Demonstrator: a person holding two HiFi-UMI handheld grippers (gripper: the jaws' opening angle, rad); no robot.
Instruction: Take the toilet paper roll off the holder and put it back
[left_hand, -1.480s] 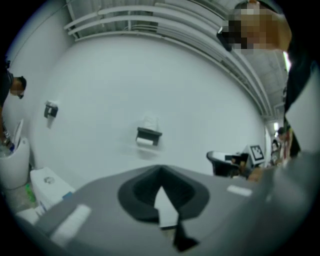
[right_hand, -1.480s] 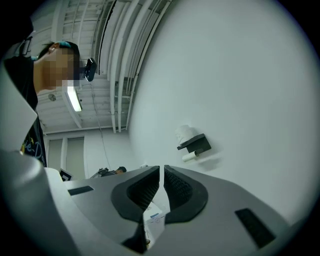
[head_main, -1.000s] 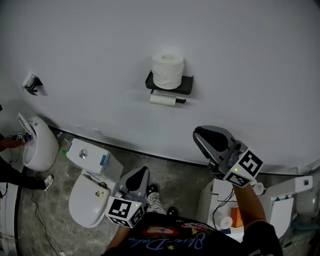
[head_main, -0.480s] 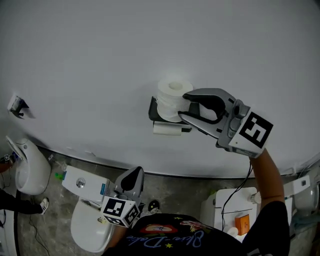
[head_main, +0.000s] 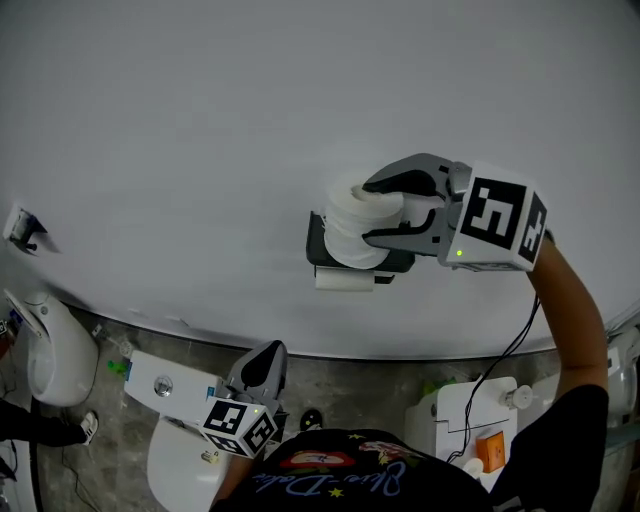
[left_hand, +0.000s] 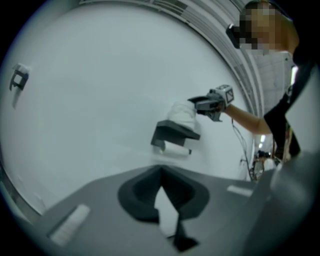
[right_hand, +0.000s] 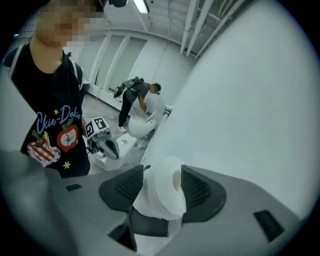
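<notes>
Right gripper (head_main: 368, 211) jaws just opened wide, with the upright white toilet paper roll (head_main: 345, 240) standing between them — left gripper (head_main: 268, 352) pressed shut, well below.

We see dim, even light over the grey-white wall (head_main: 200, 120), a ceiling tube (right_hand: 141, 6) glaring in the right gripper view, and both gripper views bent, dark-cornered and blurred up close

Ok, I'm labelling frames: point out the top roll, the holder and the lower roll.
top roll (head_main: 345, 232), head view, its side wall.
holder (head_main: 316, 242), head view, shelf's left end.
lower roll (head_main: 343, 280), head view, middle of its side.
</notes>
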